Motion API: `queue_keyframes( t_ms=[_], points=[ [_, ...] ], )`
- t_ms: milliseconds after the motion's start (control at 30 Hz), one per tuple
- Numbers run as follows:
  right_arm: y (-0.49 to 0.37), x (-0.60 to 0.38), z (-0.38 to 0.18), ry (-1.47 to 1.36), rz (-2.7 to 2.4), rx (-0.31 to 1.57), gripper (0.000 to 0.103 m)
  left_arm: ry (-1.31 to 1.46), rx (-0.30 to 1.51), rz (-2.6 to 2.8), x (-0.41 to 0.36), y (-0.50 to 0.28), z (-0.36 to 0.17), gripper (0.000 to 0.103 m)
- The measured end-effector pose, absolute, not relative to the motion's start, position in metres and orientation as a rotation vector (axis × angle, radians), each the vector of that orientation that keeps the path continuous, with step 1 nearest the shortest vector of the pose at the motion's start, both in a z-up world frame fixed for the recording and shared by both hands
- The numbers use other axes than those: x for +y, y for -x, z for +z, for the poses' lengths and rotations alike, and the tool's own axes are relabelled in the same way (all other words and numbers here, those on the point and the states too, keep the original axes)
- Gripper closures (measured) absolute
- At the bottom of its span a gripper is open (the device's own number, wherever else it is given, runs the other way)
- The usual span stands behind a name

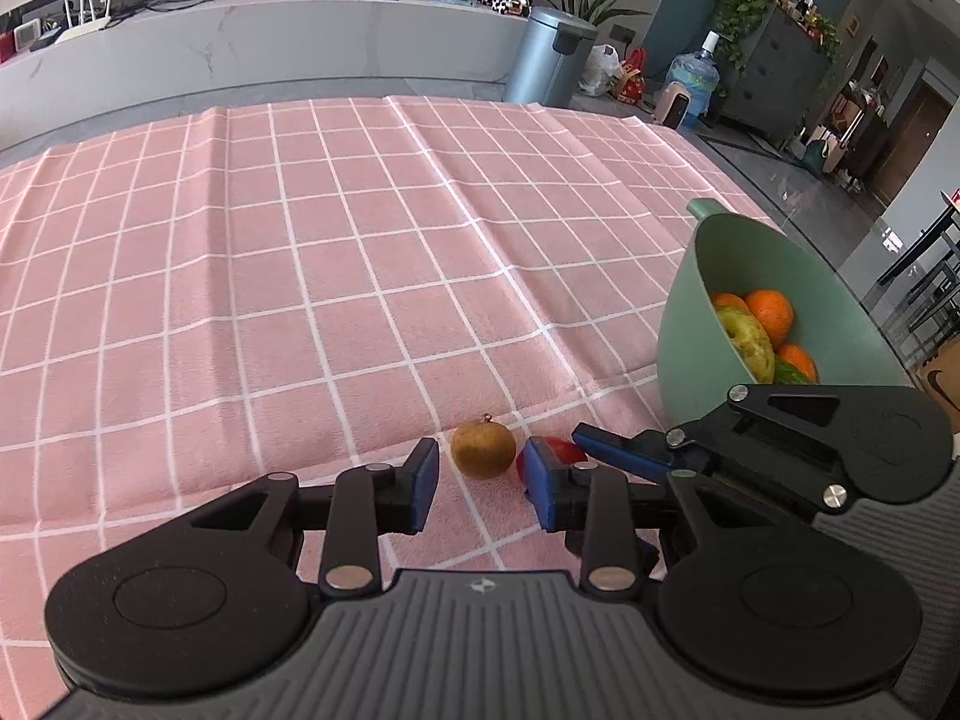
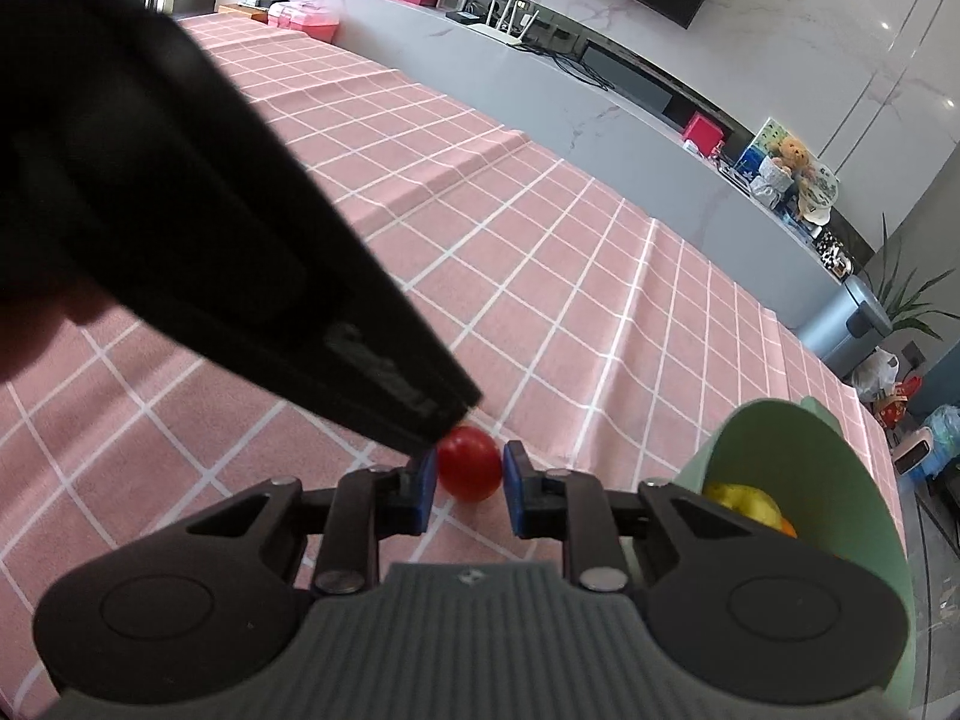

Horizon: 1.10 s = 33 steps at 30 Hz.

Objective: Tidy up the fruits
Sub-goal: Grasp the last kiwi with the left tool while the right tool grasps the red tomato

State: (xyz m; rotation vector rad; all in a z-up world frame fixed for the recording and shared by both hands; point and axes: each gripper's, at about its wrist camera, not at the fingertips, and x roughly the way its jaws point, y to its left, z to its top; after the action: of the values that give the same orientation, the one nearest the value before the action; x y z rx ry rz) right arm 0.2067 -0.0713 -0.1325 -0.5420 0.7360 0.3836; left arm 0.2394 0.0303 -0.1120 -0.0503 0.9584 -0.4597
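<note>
A small brown round fruit (image 1: 483,445) lies on the pink checked cloth (image 1: 300,270), just ahead of my open left gripper (image 1: 483,483). A small red round fruit (image 2: 468,463) sits between the blue pads of my right gripper (image 2: 468,480); the pads stand close at its sides and I cannot tell if they touch it. In the left wrist view the red fruit (image 1: 567,450) is mostly hidden behind the left gripper's right finger, with the right gripper (image 1: 606,450) reaching in from the right. A green bowl (image 1: 690,312) at the right holds oranges (image 1: 770,312) and a yellow-green fruit (image 1: 747,343).
The left gripper's dark body (image 2: 210,228) crosses the upper left of the right wrist view. The bowl (image 2: 840,480) shows at that view's right. The table's far edge meets a grey counter (image 1: 270,48). A metal bin (image 1: 549,57) stands beyond the table.
</note>
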Motion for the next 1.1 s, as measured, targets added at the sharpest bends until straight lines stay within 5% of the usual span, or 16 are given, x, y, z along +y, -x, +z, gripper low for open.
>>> queue_keyframes(
  t_ms=[233, 667, 733, 1100],
  points=[
    [-0.203, -0.072, -0.132, 0.543, 0.388, 0.737, 0.085, 0.067, 0.965, -0.469, 0.031, -0.242, -0.116, 0.079],
    [-0.199, -0.074, -0.121, 0.522, 0.399, 0.734, 0.085, 0.065, 0.961, -0.403, 0.037, -0.227, -0.104, 0.082],
    [-0.195, -0.075, -0.115, 0.506, 0.409, 0.731, 0.085, 0.077, 0.958, -0.385, 0.042, -0.22, -0.098, 0.099],
    [-0.159, -0.09, -0.093, 0.375, 0.44, 0.774, 0.085, 0.13, 0.989, -0.333, 0.061, -0.184, -0.088, 0.096]
  ],
)
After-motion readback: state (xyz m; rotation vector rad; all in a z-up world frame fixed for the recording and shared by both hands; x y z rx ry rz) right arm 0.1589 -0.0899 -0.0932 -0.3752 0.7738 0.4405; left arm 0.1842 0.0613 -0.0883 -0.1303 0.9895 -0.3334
